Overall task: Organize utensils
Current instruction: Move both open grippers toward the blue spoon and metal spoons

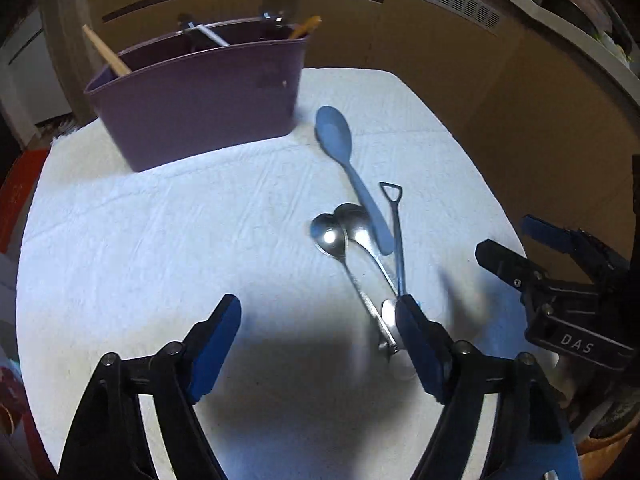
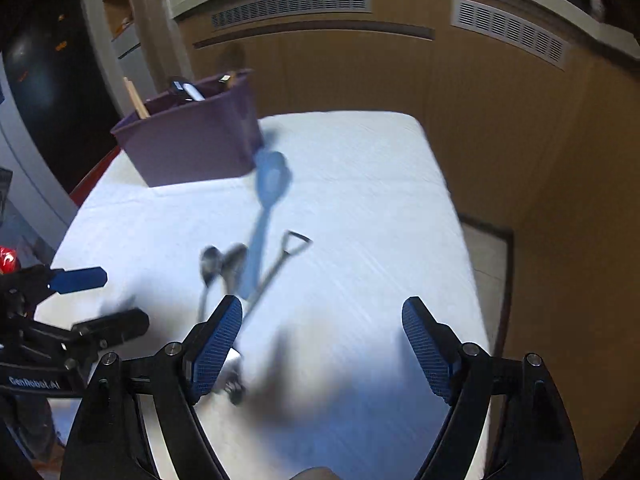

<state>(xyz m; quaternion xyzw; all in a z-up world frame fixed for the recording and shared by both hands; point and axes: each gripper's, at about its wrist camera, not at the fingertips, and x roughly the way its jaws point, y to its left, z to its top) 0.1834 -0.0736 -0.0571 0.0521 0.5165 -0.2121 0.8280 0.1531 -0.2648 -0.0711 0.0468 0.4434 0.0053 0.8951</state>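
A purple utensil bin (image 1: 200, 96) stands at the far left of the white-clothed table (image 1: 140, 240), with several utensils standing in it; it also shows in the right wrist view (image 2: 192, 144). A blue plastic spoon (image 1: 348, 164), two metal spoons (image 1: 340, 240) and a shovel-handled metal utensil (image 1: 396, 232) lie in a pile at the table's middle. The pile also shows blurred in the right wrist view, with the blue spoon (image 2: 264, 208) on top. My left gripper (image 1: 320, 324) is open and empty, just before the pile's near ends. My right gripper (image 2: 322, 328) is open and empty, to the pile's right.
Brown cabinet fronts with vent grilles (image 2: 292, 2) run behind the table. The right gripper (image 1: 560, 272) shows at the right edge of the left wrist view, and the left gripper (image 2: 80, 304) at the left edge of the right wrist view. A red object (image 2: 8, 260) sits at far left.
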